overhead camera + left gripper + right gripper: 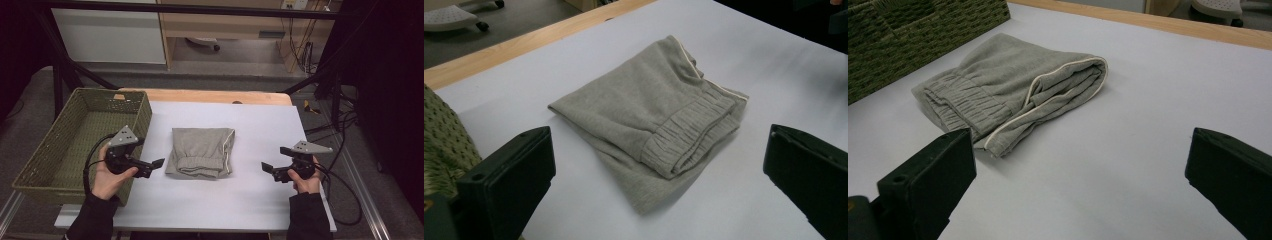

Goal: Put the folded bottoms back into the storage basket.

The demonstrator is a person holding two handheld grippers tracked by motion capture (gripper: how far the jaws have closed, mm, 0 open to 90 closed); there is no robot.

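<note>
Grey jersey, folded into a thick pad, lies near the middle of the white table cover [250,195]: these are the folded sweatpants [201,151], elastic waistband turned toward me and a pale piped seam running down their right edge. How many layers are stacked I cannot tell; the legs and cuffs are tucked out of sight inside the fold.

My left gripper [146,155] hovers just left of the garment, jaws spread wide and holding nothing. In the left gripper view both black jaws are cut off by the lower corners, so their tips are all I can read. My right gripper [274,159] sits well apart from the cloth on its other side, also gaping and empty, its jaws likewise cropped in the right gripper view.

A green woven basket [37,160] stands at the table's left edge, beside my left hand [107,177]; its near wall hides part of its floor. My right hand [306,180] is partly covered by the gripper body. Beyond the table, a wooden strip [210,96] shows past the cover.
</note>
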